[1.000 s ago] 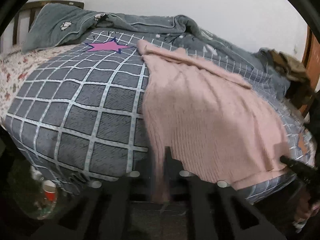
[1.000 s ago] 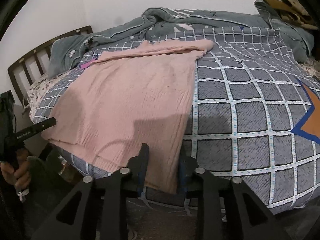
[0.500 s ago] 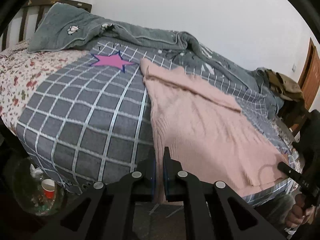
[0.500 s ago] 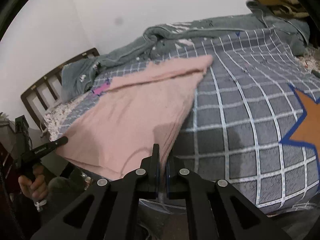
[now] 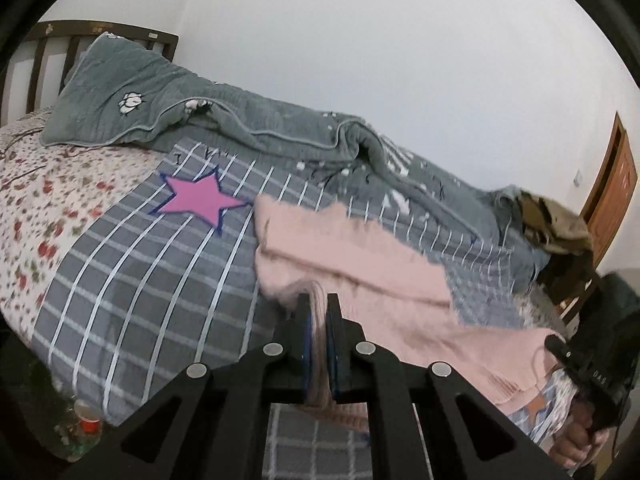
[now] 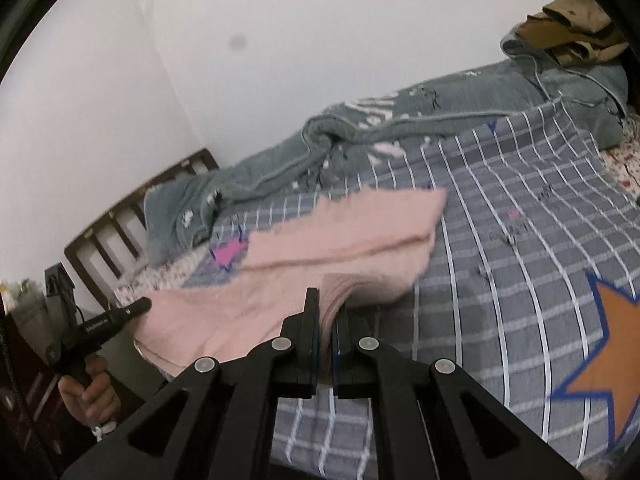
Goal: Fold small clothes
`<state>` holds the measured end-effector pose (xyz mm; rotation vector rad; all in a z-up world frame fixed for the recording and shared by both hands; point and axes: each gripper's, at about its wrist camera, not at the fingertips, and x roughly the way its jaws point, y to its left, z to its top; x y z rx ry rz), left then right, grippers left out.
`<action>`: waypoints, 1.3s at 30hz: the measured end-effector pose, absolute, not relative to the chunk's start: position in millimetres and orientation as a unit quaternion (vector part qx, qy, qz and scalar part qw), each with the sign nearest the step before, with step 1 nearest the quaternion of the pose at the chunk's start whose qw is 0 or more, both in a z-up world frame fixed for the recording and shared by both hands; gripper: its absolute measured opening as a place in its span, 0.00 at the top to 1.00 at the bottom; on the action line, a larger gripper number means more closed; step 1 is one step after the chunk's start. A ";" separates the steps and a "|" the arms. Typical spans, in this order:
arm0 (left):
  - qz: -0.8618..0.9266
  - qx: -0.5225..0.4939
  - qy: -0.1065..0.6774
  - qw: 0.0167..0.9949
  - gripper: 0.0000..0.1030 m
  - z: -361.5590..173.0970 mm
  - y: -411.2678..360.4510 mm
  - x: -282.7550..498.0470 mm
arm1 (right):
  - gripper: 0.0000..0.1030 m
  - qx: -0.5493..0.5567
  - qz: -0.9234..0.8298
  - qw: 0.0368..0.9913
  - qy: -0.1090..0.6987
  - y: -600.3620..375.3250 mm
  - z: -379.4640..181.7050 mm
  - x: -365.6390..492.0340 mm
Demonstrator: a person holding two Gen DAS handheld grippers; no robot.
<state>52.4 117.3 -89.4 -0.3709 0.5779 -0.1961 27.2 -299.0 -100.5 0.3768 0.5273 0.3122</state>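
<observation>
A pink knit garment [image 5: 360, 264] lies across the grey checked bed cover [image 5: 132, 280]. My left gripper [image 5: 318, 304] is shut on the garment's near left corner, with pink fabric bunched between its jaws. My right gripper [image 6: 326, 300] is shut on the near right corner of the pink garment [image 6: 344, 236]. Both corners are lifted off the bed, and the near hem hangs between the two grippers. The far part of the garment still rests on the checked cover [image 6: 520, 264]. In each wrist view the other gripper shows at the picture's edge, held by a hand [image 6: 90, 396].
A rumpled grey-green quilt [image 5: 240, 132] runs along the far side of the bed by the white wall. A wooden headboard [image 5: 36, 60] stands at one end, brown clothes [image 5: 556, 220] at the other. A cup [image 5: 88, 426] sits low beside the bed.
Both grippers have closed on the garment's near corners and risen, lifting the near hem off the bed's front edge. The garment now folds up from the cover.
</observation>
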 end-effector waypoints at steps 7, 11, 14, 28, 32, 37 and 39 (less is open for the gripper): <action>-0.096 -0.181 0.265 0.942 0.93 -65.4 107.9 104.4 | 0.96 0.225 0.149 0.932 0.240 -306.0 -75.6 81.0; -0.063 -0.156 0.266 0.949 0.93 -64.0 97.4 139.7 | 0.96 0.242 0.146 0.930 0.236 -309.3 -68.9 116.8; -0.051 -0.147 0.267 0.951 0.93 -65.9 94.5 165.7 | 0.96 0.238 0.141 0.932 0.233 -307.7 -64.8 142.5; -0.029 -0.165 0.299 0.939 0.93 -108.5 84.1 280.5 | 0.96 0.196 0.123 0.935 0.270 -297.1 -102.0 267.4; -0.027 -0.179 0.324 0.929 0.93 -130.9 84.9 314.1 | 0.96 0.168 0.103 0.935 0.296 -297.2 -127.4 299.7; -0.030 -0.189 0.331 0.924 0.91 -151.0 87.1 339.4 | 0.93 0.176 0.084 0.922 0.334 -304.0 -154.0 336.2; -0.030 -0.195 0.330 0.923 0.83 -156.8 90.2 343.0 | 0.90 0.182 0.079 0.915 0.351 -307.5 -165.6 345.9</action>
